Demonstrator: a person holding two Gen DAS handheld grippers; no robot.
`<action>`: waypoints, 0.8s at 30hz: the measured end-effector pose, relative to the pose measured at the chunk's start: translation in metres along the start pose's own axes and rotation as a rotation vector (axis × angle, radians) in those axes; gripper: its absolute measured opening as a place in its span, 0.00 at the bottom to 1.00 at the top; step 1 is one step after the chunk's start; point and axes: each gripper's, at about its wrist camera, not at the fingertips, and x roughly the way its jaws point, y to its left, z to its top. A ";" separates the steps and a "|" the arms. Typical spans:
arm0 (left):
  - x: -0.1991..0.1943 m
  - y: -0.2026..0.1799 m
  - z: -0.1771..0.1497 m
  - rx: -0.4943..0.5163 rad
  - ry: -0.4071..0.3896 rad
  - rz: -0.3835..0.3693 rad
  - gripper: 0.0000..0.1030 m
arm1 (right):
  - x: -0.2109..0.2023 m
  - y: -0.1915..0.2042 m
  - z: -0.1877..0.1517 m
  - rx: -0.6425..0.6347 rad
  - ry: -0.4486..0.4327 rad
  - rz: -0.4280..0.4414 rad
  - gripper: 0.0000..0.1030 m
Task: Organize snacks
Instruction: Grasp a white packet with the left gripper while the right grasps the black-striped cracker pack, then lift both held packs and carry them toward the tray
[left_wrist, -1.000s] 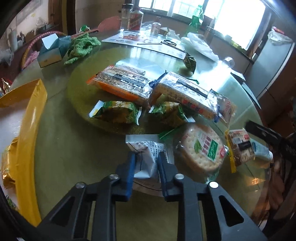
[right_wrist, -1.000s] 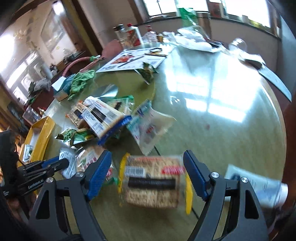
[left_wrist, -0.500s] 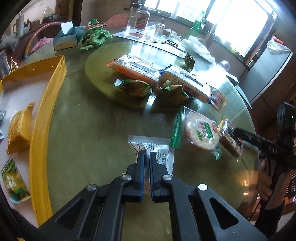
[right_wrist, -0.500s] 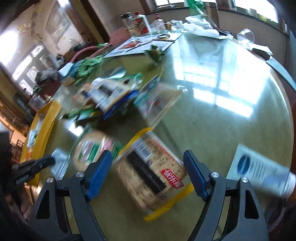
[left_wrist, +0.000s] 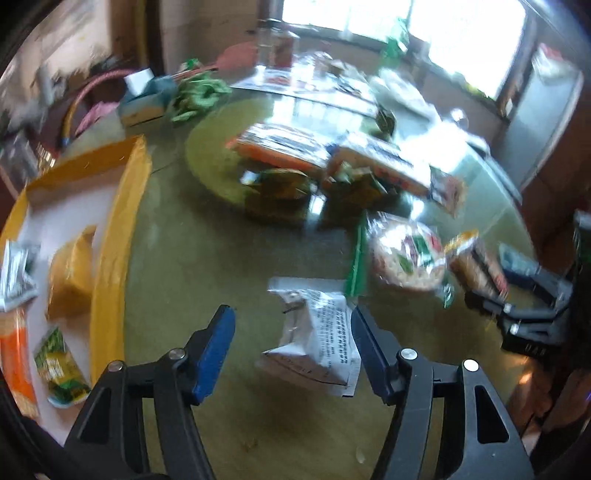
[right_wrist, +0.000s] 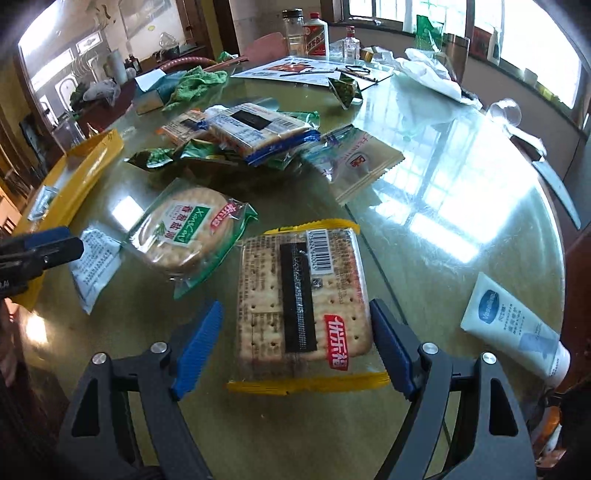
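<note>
The right gripper (right_wrist: 295, 347), jaws wide and touching nothing, straddles the cracker pack (right_wrist: 301, 295), whose long axis runs away from it; beyond the pack's left side, the left gripper (left_wrist: 293, 352) has just opened around the white packet (left_wrist: 317, 332).

I'm at a round glass-topped table (right_wrist: 461, 206), window glare all over it. Bright windows (right_wrist: 524, 33) run along the far wall above a ledge (right_wrist: 517, 96) with bottles on it. Framed panels (right_wrist: 66, 74) on the left wall. A dark wood cabinet (left_wrist: 546, 173) stands right. Daylight only.
</note>
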 end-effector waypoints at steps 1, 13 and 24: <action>0.005 -0.004 0.000 0.020 0.018 -0.004 0.63 | 0.001 -0.001 0.001 0.009 0.000 0.001 0.78; -0.004 0.006 -0.017 -0.035 -0.026 -0.072 0.17 | -0.003 0.005 -0.008 0.039 -0.024 -0.094 0.68; -0.035 0.026 -0.043 -0.136 -0.057 -0.189 0.15 | -0.037 0.008 -0.031 0.149 -0.102 -0.038 0.67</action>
